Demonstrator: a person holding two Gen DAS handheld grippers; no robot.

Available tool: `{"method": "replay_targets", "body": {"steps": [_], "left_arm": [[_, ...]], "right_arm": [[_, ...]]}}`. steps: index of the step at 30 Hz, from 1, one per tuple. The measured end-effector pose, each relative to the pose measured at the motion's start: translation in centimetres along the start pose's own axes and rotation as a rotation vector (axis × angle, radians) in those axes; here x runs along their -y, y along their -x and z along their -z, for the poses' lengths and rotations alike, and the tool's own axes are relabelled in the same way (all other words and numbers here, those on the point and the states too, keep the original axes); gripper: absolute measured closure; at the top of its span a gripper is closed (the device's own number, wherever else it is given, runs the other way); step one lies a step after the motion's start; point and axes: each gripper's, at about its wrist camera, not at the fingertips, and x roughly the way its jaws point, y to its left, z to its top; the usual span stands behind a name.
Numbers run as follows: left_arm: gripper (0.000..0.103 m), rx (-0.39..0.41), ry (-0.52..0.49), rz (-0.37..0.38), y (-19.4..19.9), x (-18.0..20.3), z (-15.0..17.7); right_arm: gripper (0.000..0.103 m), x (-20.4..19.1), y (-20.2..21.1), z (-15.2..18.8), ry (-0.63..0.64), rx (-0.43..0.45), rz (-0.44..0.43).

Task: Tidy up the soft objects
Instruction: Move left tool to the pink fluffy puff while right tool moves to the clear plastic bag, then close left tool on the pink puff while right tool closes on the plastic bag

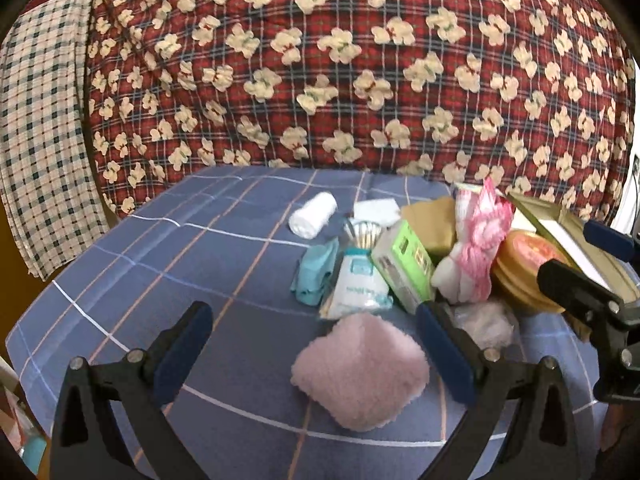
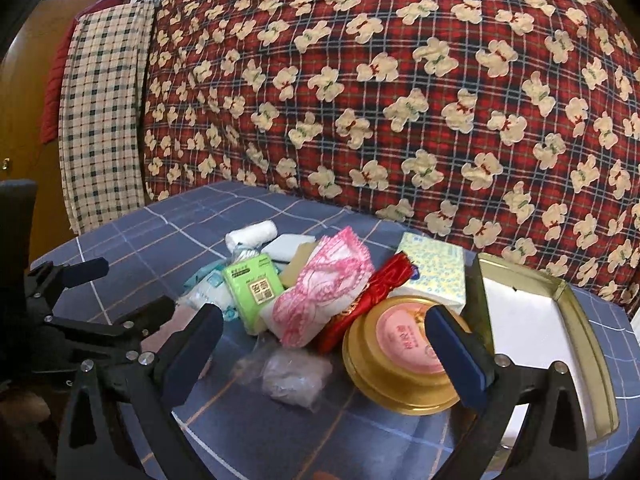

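Left hand-held gripper (image 1: 314, 354) spread wide, its fingers either side of a pink fluffy cloth (image 1: 360, 372) lying on the blue checked surface (image 1: 160, 256). Right hand-held gripper (image 2: 324, 354) likewise wide and empty, above a clear plastic bag (image 2: 294, 376) beside a gold tin (image 2: 400, 360).

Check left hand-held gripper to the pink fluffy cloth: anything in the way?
Nothing visible. The left hand-held gripper is open, and the pink fluffy cloth lies on the blue plaid sheet right between its fingers. The pile of packets, nearest the cotton swab pack, sits beyond the cloth, not in the path.
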Motion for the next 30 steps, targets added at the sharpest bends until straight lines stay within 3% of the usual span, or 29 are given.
{"method": "replay_targets", "body": {"steps": [1,3,4,15,18,24,27,30], "left_arm": [[0.001,-0.007,-0.004,0.004,-0.1,0.1,0.1],[0.001,-0.022,-0.012,0.008,-0.4,0.3,0.2],[0.001,-0.027,-0.017,0.010,-0.4,0.4,0.2],[0.001,-0.037,-0.033,0.021,-0.6,1.0,0.3],[0.002,-0.075,-0.026,0.032,-1.2,0.7,0.2],[0.017,-0.114,-0.030,0.041,-2.0,0.8,0.3],[0.022,-0.136,-0.033,0.054,-2.4,0.9,0.4],[0.033,-0.158,-0.039,0.070,-2.7,1.0,0.5]], "right_arm": [[0.007,-0.1,-0.1,0.1,0.000,-0.008,-0.009],[0.024,-0.3,-0.5,0.4,0.007,-0.033,-0.024],[0.026,-0.4,-0.9,0.6,0.011,-0.053,-0.035],[0.027,-1.0,-2.0,1.5,0.027,-0.090,-0.039],[0.027,-0.9,-2.4,1.7,0.026,-0.115,-0.048],[0.040,-1.2,-3.8,2.4,0.054,-0.180,-0.049],[0.040,-1.3,-3.9,2.5,0.062,-0.189,-0.056],[0.040,-1.7,-4.2,2.5,0.083,-0.211,-0.061]]}}
